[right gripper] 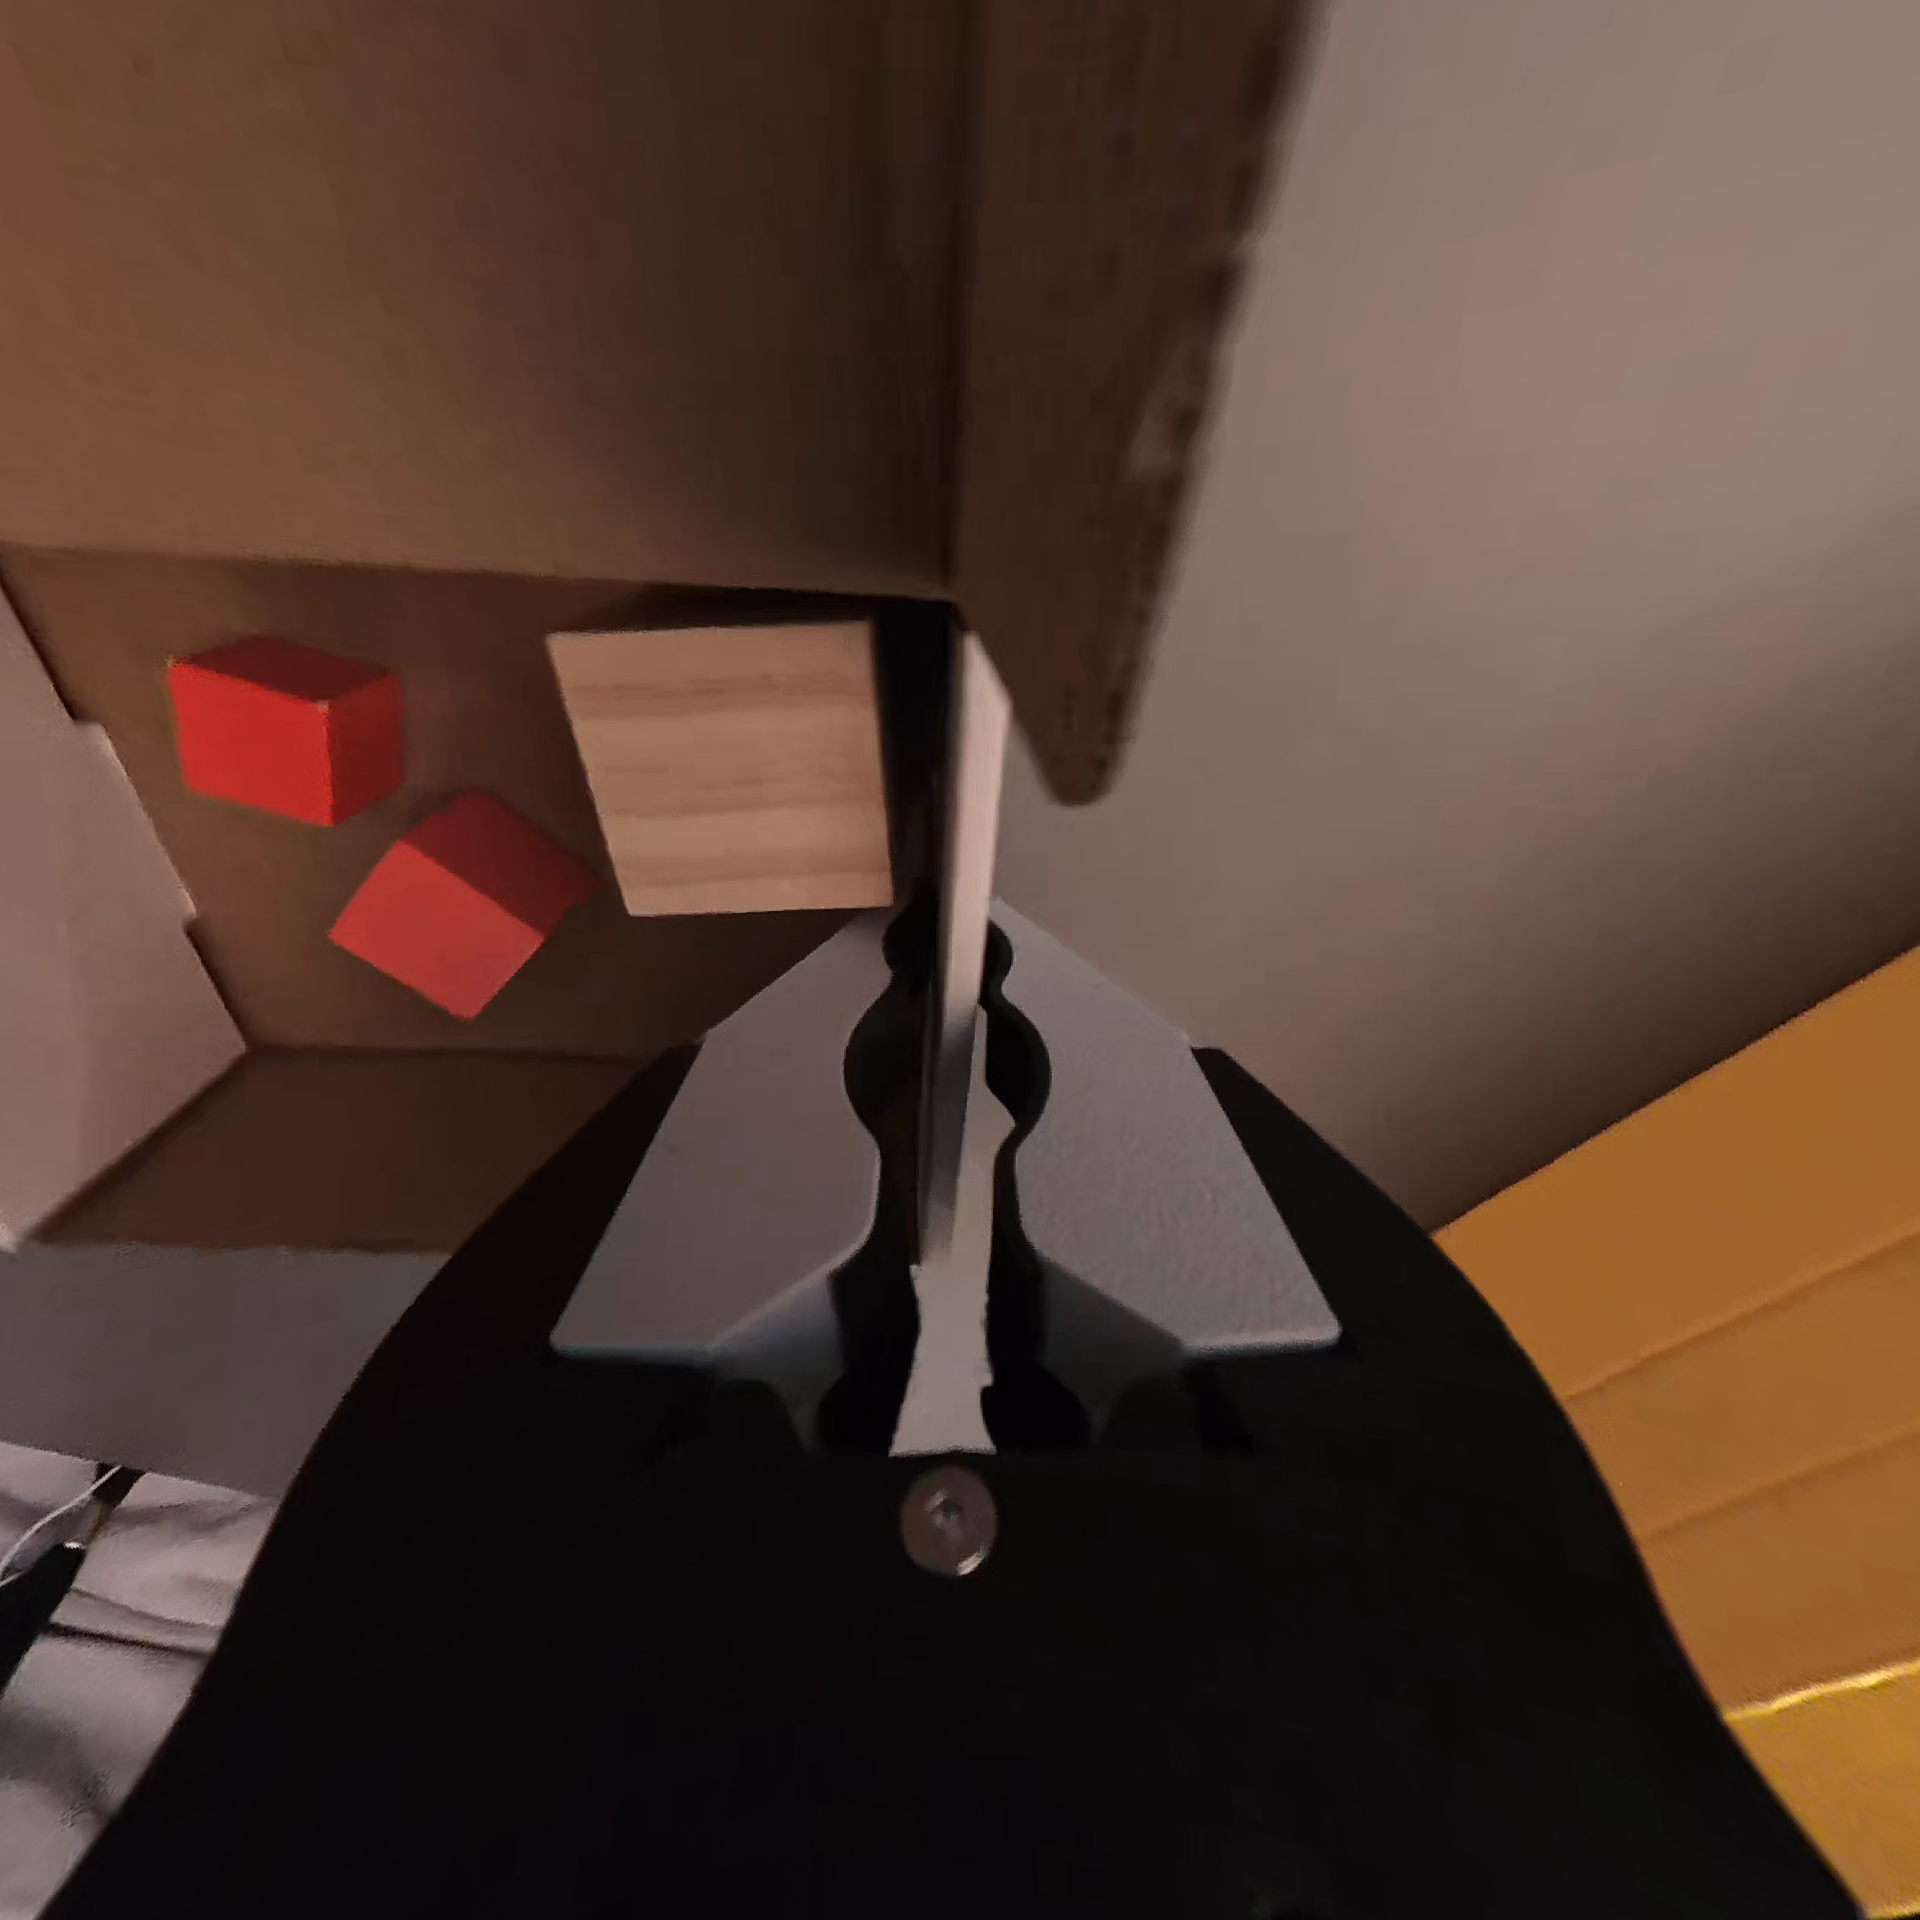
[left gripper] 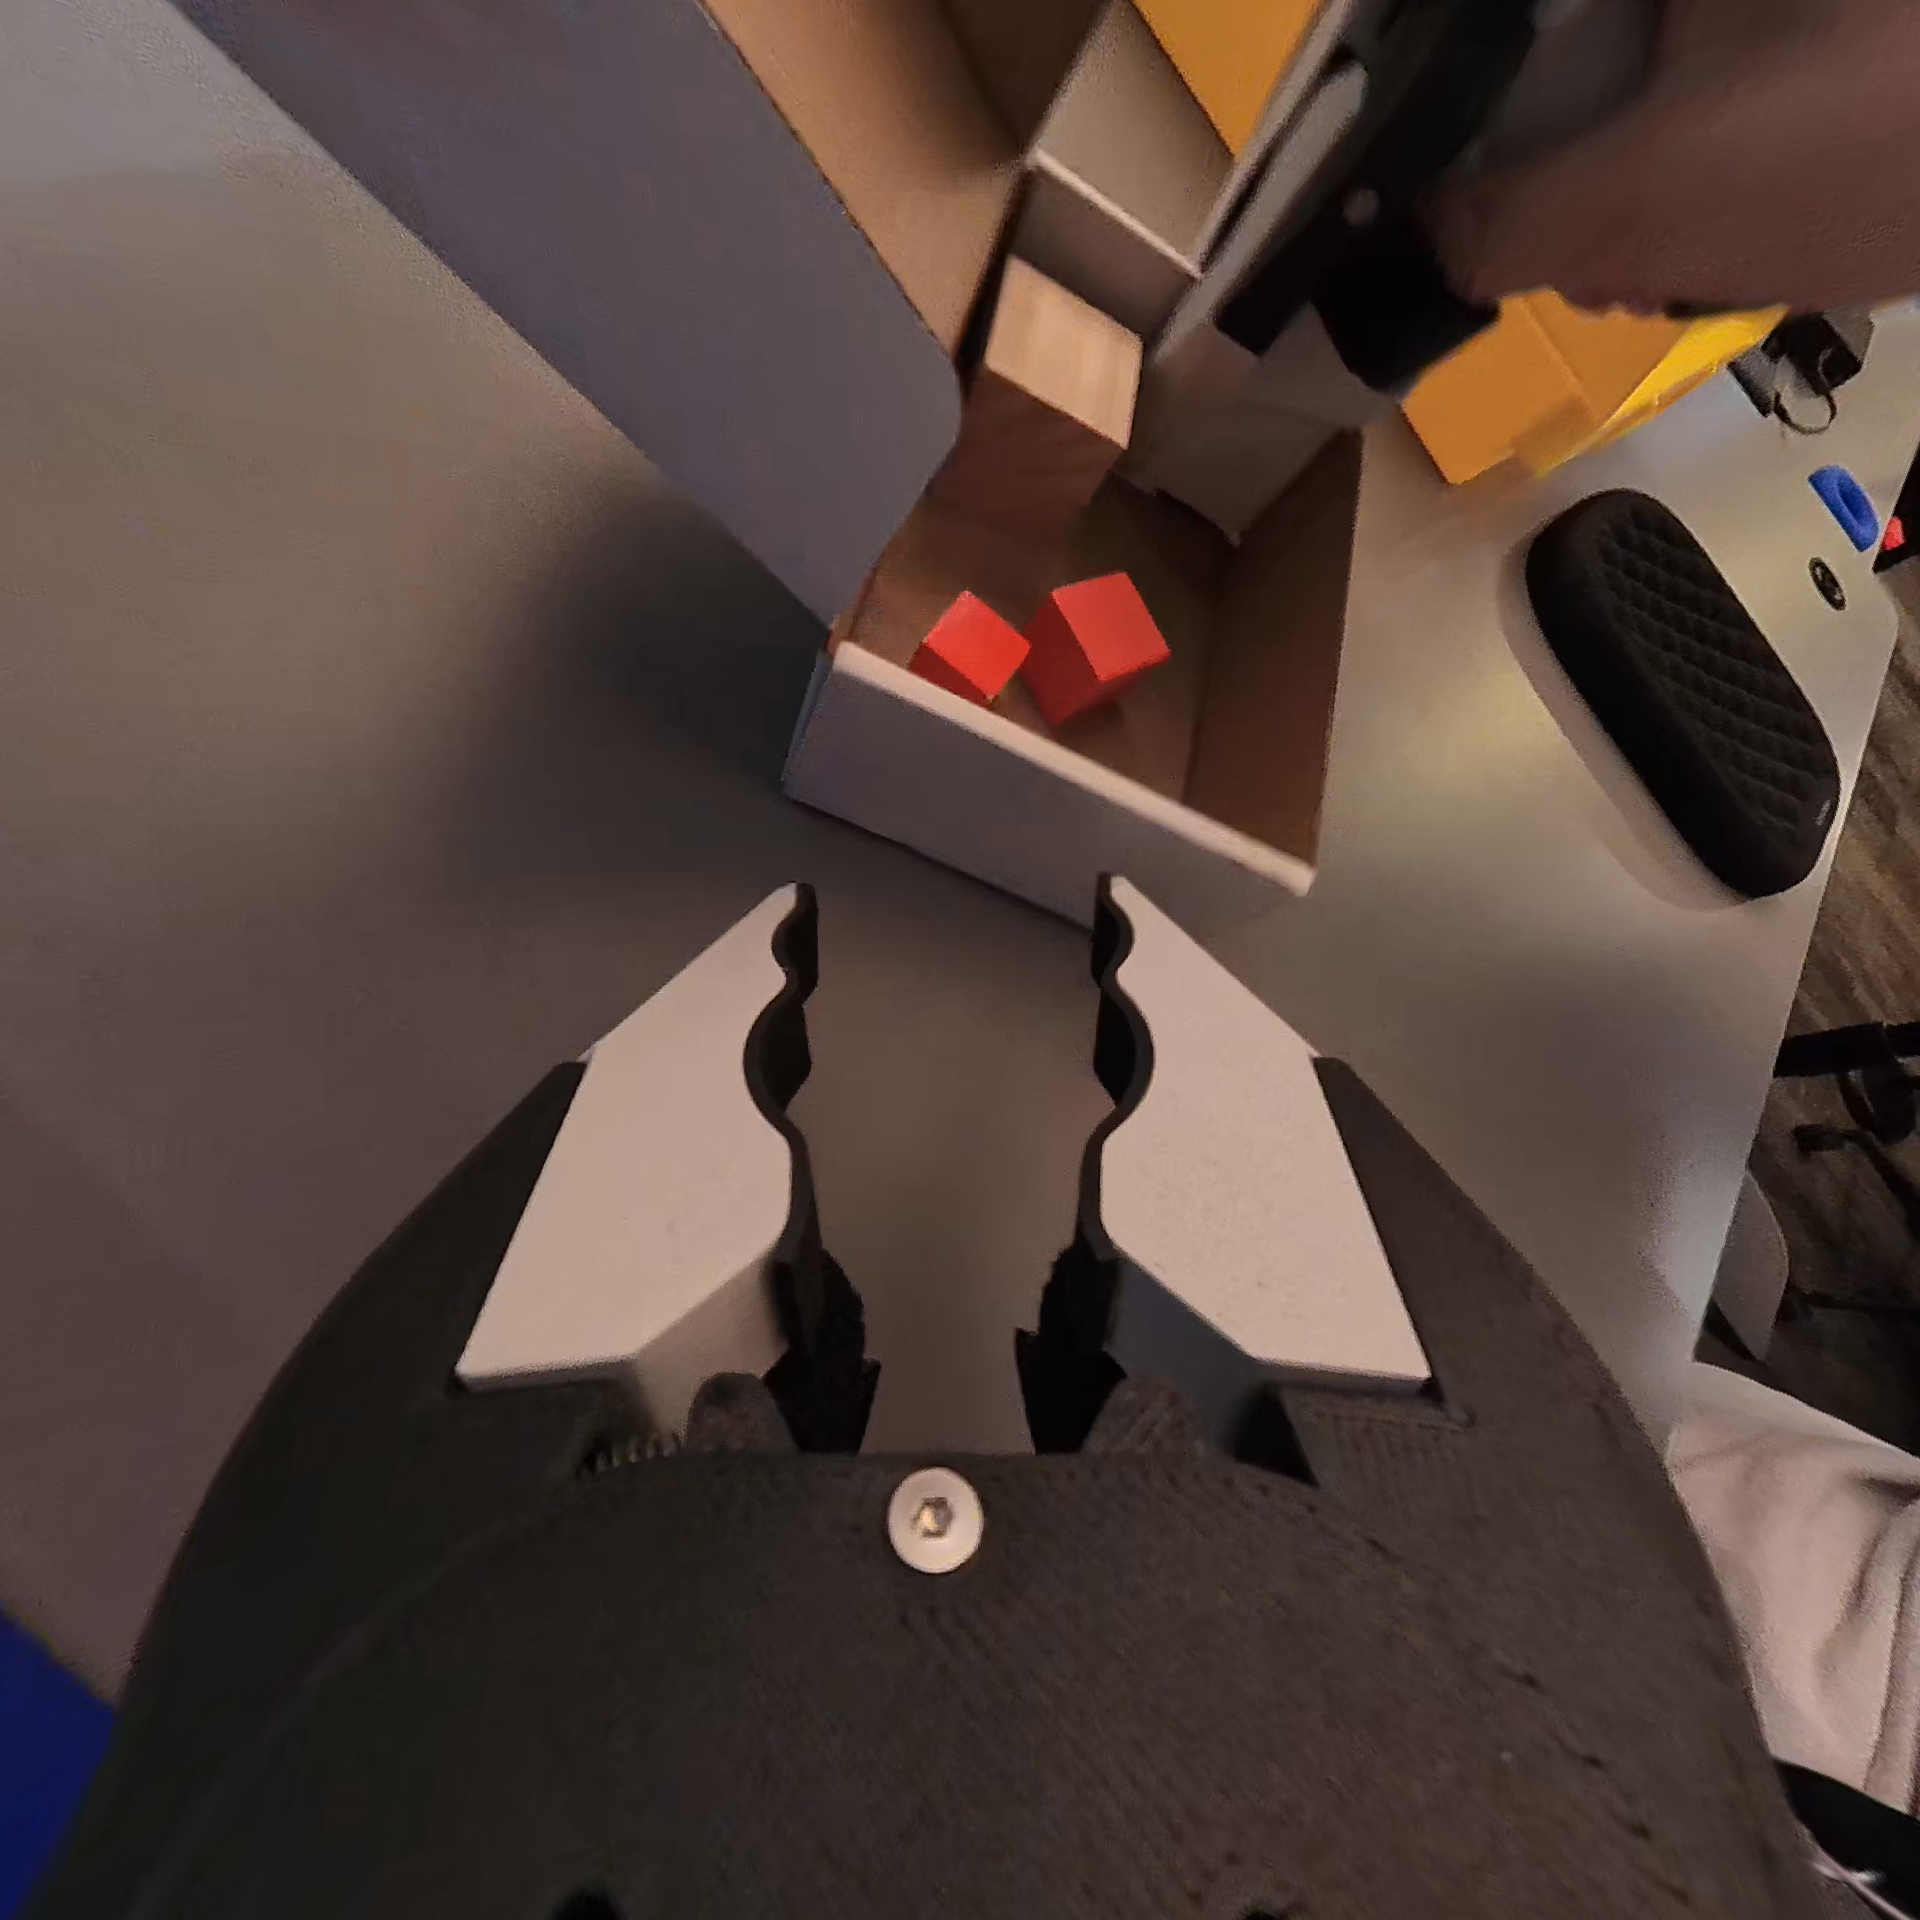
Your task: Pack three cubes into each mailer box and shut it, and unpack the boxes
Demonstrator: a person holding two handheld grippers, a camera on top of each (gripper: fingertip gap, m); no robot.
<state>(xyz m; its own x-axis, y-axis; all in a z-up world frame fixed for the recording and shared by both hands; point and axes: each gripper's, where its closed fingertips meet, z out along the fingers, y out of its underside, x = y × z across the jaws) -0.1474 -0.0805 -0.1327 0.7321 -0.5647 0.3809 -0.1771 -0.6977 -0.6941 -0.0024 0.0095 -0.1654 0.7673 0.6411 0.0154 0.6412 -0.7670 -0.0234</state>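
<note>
A white mailer box [left gripper: 1039, 821] with a brown inside stands open on the grey table, its lid [left gripper: 623, 260] raised. Inside lie two red cubes [left gripper: 971, 649] [left gripper: 1096, 644] and a wooden cube [left gripper: 1060, 353]. My left gripper [left gripper: 951, 909] is open and empty, just short of the box's near wall. My right gripper [right gripper: 945, 935] is shut on a thin cardboard side panel [right gripper: 966, 790] of the box, next to the wooden cube [right gripper: 727, 769]. The red cubes [right gripper: 281, 727] [right gripper: 457, 904] lie to its left under the lid [right gripper: 468, 281]. The right gripper [left gripper: 1340, 270] also shows in the left wrist view.
A black mesh-textured oblong pad [left gripper: 1683, 696] lies right of the box near the table's right edge. A yellow box [left gripper: 1507, 384] [right gripper: 1714, 1455] stands behind. A small blue object [left gripper: 1844, 509] sits at the far right. Something blue [left gripper: 42, 1766] is at the lower left. Tip to tip, the grippers are about 20 centimetres apart.
</note>
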